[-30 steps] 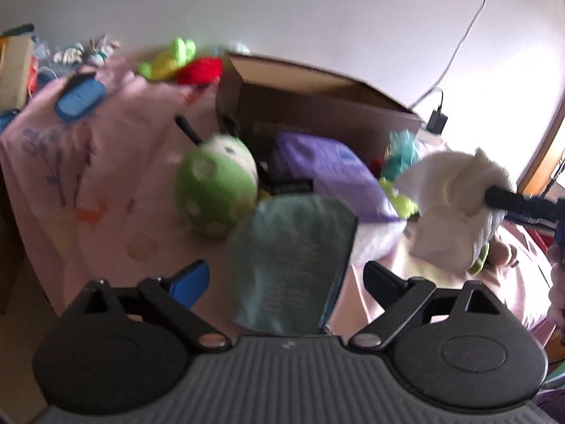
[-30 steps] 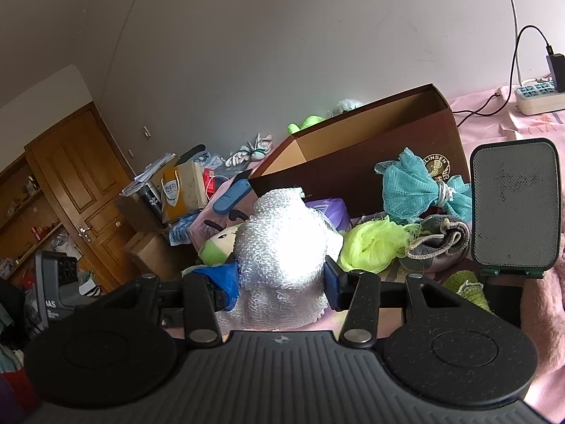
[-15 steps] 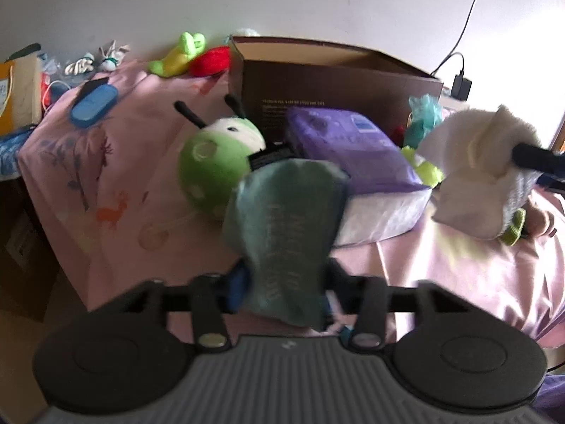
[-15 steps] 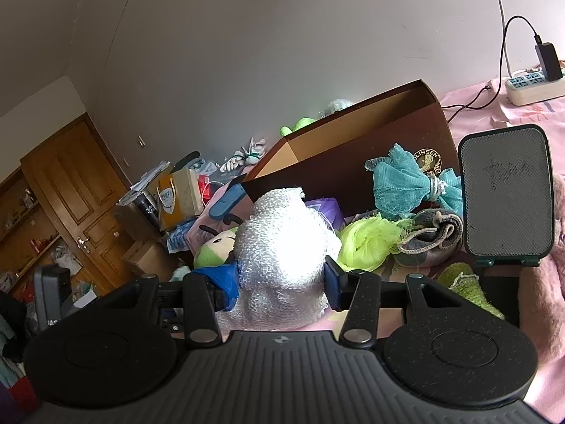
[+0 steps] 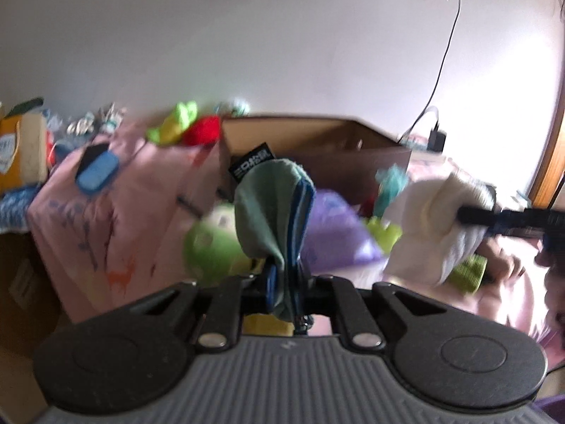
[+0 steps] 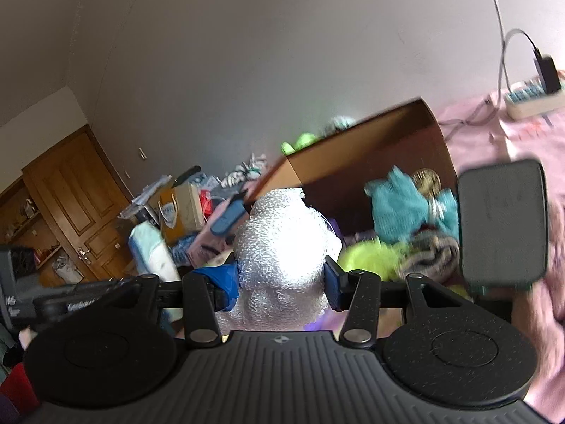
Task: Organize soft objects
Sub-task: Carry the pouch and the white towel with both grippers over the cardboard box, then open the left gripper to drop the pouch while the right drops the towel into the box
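Soft objects gripped in both hand-held tools above a cluttered pink bed.

Left gripper point(image 5: 284, 291) has just been closing and now pinches a green pouch point(image 5: 270, 212) that stands up before the brown cardboard box point(image 5: 317, 141). Right gripper point(image 6: 280, 282) clamps a white mesh sponge point(image 6: 282, 247) between its blue pads. A green plush ball point(image 5: 208, 247) and purple pack point(image 5: 335, 233) lie on the pink sheet point(image 5: 123, 212).

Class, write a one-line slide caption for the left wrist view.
Left gripper clamps a green pouch above the cluttered pink bedspread.
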Available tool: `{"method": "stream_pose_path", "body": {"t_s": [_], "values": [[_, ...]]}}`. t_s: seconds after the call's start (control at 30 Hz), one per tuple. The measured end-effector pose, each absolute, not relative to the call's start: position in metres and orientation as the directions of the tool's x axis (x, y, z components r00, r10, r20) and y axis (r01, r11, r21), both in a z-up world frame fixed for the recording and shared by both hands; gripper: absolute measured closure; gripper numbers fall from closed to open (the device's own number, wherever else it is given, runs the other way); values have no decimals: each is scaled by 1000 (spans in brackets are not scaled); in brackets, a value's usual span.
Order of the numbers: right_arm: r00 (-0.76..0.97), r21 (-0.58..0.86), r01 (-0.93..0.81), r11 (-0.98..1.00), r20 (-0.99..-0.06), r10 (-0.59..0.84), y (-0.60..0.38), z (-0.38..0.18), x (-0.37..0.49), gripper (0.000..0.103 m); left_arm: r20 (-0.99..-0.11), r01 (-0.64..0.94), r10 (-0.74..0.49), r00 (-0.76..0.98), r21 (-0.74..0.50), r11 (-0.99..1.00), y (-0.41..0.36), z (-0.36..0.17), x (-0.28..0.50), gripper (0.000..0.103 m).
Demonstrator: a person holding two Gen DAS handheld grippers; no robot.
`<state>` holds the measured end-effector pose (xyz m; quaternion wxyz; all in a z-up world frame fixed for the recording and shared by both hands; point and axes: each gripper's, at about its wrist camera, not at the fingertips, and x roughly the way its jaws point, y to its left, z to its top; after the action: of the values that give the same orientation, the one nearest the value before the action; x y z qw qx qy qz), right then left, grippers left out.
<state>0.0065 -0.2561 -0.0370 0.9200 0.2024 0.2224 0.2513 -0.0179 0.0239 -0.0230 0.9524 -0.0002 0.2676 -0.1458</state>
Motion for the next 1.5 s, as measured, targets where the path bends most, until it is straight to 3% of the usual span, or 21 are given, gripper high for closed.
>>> {"method": "stream_pose_path", "body": {"t_s": [0.3,0.53,0.8,1.07,1.23,1.37,1.5], "values": [[827,376,-385,843,-265,496,-247,18,58,71,-438,368,-355,826,-58,928,-9,20,62,95],[862,340,-318,885,-285,419,-238,45,133,71,-420,326,-341,841,-109,939,-19,44,153,95],[842,302,-176,937,-446,302,-231,32,232,71,-554,237,-272,787,-135,962,-38,23,266,95],[733,298,-61,953,-634,245,-224,-10,299,68,-694,154,-181,697,-101,983,-40,-18,330,94],[724,288,74,955,-674,147,-230,-27,313,66,-752,81,-90,653,-49,996,-37,-35,348,63],[737,436,77,896,-630,243,-249,-31,309,65,-751,57,-64,657,-35,998,-32,-39,350,58],[778,455,101,885,-591,215,-257,-24,295,64,-740,66,-81,668,-49,997,-32,-36,345,57]]}}
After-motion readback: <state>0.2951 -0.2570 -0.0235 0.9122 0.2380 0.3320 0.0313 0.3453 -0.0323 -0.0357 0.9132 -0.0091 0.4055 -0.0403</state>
